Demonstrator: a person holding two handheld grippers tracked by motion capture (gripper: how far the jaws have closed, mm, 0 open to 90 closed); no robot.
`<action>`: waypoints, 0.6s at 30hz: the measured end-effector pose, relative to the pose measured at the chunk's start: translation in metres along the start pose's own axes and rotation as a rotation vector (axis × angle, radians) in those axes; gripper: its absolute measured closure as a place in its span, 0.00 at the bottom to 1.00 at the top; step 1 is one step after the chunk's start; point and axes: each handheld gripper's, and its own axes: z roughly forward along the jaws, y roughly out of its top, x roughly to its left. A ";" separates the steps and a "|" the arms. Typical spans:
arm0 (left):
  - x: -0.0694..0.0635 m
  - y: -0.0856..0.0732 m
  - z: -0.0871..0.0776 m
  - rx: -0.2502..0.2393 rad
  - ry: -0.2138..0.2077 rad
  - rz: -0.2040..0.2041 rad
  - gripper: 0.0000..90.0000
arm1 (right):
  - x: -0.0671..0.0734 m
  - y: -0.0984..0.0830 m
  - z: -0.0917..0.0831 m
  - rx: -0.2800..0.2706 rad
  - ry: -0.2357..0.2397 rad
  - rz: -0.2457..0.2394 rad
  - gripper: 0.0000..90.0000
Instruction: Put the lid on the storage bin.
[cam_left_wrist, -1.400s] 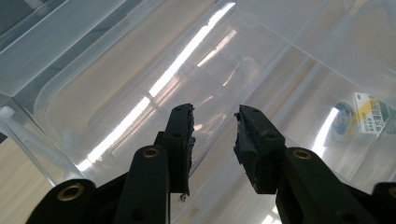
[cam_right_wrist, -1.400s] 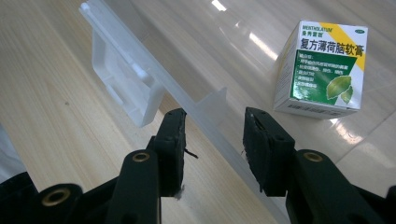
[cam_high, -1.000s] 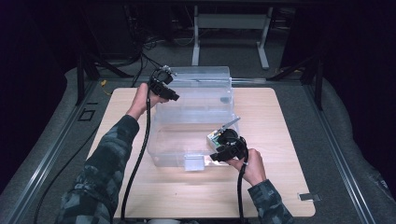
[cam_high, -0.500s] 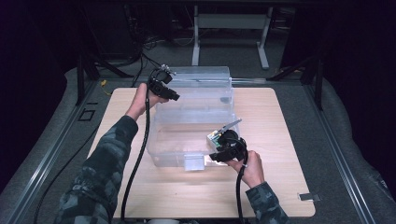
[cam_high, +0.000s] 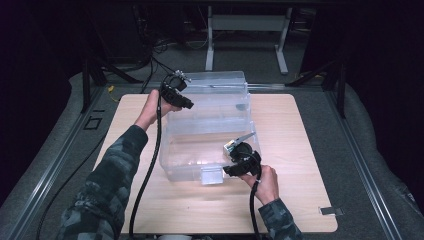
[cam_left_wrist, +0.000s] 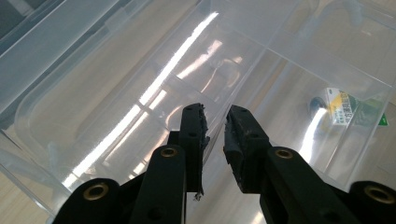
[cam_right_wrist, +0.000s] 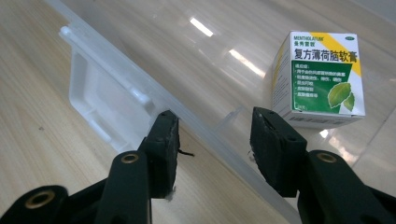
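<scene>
The left gripper (cam_left_wrist: 215, 119) had its fingers closed on the bin's (cam_high: 210, 135) far rim at 11 o'clock, while the right gripper's (cam_right_wrist: 212, 128) half-open, opening fingers straddled its near rim at 5 o'clock, unclamped.

The high view is looking forward and down from above the person's side, taking in the whole table (cam_high: 300, 210). The left gripper view is riding close over the clear bin (cam_left_wrist: 93, 93), facing across it toward the small box (cam_left_wrist: 345, 106) at two o'clock. The right gripper view is looking from very near at the bin's (cam_right_wrist: 107, 112) edge, sharing that box (cam_right_wrist: 322, 77), at one o'clock.
</scene>
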 end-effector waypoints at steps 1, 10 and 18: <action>0.000 0.000 0.000 0.000 0.000 -0.002 0.85 | 0.000 0.000 0.000 -0.007 -0.004 0.000 0.59; -0.007 -0.003 -0.008 -0.023 0.004 0.012 0.85 | 0.001 -0.001 0.000 -0.012 -0.006 0.007 0.58; -0.015 -0.006 -0.016 -0.046 0.013 0.022 0.85 | 0.003 -0.001 0.001 -0.019 -0.022 0.013 0.56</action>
